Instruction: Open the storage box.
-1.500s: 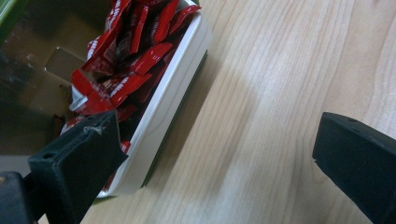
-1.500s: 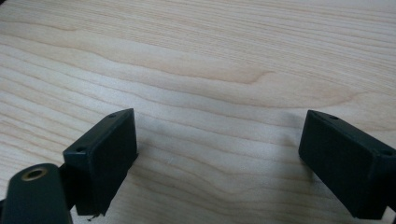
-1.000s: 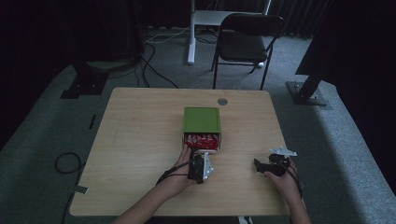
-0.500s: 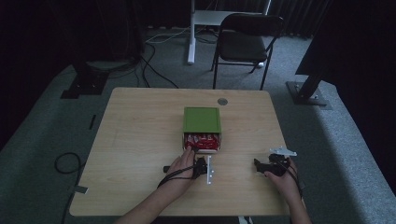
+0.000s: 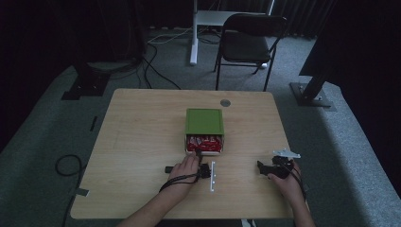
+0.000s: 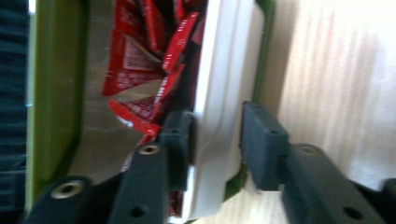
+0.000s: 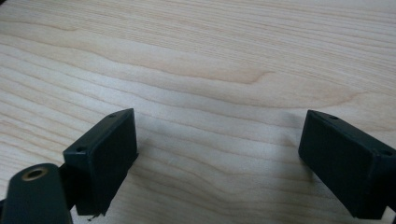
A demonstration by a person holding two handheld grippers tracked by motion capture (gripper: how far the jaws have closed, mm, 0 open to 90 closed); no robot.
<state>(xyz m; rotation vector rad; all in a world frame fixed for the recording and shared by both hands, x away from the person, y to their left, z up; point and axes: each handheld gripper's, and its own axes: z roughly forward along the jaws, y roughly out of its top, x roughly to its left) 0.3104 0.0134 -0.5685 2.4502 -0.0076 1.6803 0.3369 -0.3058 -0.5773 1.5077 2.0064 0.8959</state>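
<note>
Green box (image 5: pixel 204 121) with white drawer (image 6: pixel 219 102) of red sachets (image 6: pixel 140 70), opening toward desk's (image 5: pixel 142 132) near edge; left gripper (image 6: pixel 215 135) has just closed on drawer front; right gripper (image 7: pixel 219 154) wide open, empty.

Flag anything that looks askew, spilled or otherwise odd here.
Only the red packets stand out. They sit in a crumpled, untidy jumble inside the white tray of the green box, some bent against its wall. Nothing looks spilled on the table.
</note>
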